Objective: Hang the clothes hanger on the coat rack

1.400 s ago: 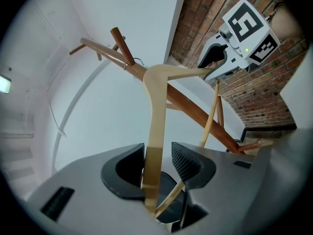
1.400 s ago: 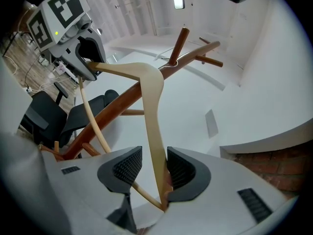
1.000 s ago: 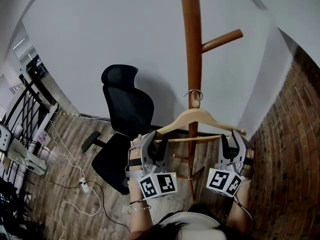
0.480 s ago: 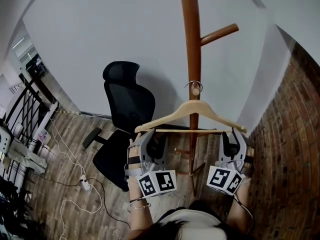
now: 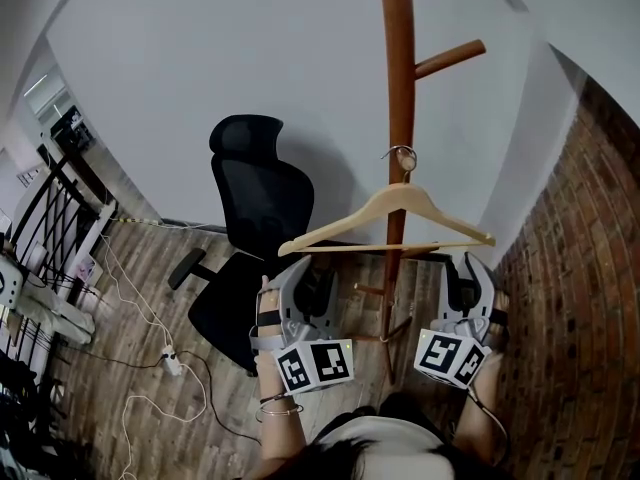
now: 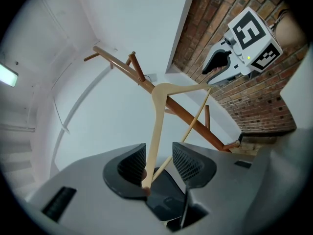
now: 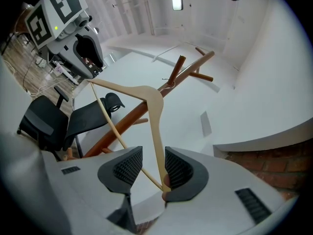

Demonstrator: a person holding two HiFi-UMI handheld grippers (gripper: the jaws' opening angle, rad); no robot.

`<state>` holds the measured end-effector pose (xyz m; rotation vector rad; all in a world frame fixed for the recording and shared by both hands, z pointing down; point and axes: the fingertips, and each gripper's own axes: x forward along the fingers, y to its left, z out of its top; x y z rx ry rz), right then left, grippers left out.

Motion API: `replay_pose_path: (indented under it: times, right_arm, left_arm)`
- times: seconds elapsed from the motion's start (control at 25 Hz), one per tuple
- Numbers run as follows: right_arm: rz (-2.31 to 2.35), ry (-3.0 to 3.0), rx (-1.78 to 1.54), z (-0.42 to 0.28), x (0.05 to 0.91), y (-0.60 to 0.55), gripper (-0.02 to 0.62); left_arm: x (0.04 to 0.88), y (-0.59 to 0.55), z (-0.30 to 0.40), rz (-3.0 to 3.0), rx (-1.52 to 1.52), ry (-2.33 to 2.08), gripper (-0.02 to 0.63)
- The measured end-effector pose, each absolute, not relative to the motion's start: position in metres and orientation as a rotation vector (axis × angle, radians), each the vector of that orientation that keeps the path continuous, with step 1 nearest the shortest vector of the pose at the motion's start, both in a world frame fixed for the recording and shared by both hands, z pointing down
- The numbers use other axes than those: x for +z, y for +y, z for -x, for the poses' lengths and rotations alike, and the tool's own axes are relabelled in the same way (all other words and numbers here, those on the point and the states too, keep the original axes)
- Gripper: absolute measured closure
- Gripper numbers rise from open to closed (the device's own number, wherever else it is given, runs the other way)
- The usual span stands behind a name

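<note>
Lifts clothes hanger (image 5: 400,196) higher than a second ago, hook (image 5: 402,153) now at coat rack (image 5: 398,68); holds left gripper (image 5: 305,278) and right gripper (image 5: 468,273) jaws parted, ends loose between. Seemingly hung.

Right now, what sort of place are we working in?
Probably an office or lab corner: a black office chair, cables trailing over the wooden floor, and a coat rack by a brick wall.

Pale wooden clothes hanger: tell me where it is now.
Head view, right of centre: the pale wooden clothes hanger crosses the brown wooden coat rack's pole, just above the left gripper and right gripper.
</note>
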<state>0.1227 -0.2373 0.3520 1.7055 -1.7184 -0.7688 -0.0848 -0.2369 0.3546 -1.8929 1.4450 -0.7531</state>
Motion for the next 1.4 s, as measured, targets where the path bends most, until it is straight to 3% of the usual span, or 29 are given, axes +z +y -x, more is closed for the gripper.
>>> replay_pose_path:
  times: [0.76, 1.4]
  right_arm:
    - [-1.806, -1.674, -0.74, -0.095, 0.348, -0.179, 0.485]
    - [-1.871, -1.77, -0.67, -0.087, 0.337, -0.153, 0.537]
  left_arm:
    - [0.359, -0.192, 0.112, 1.97, -0.674, 1.39, 0.446]
    - [0.349, -0.172, 0.114, 1.983, -0.627, 1.393, 0.512]
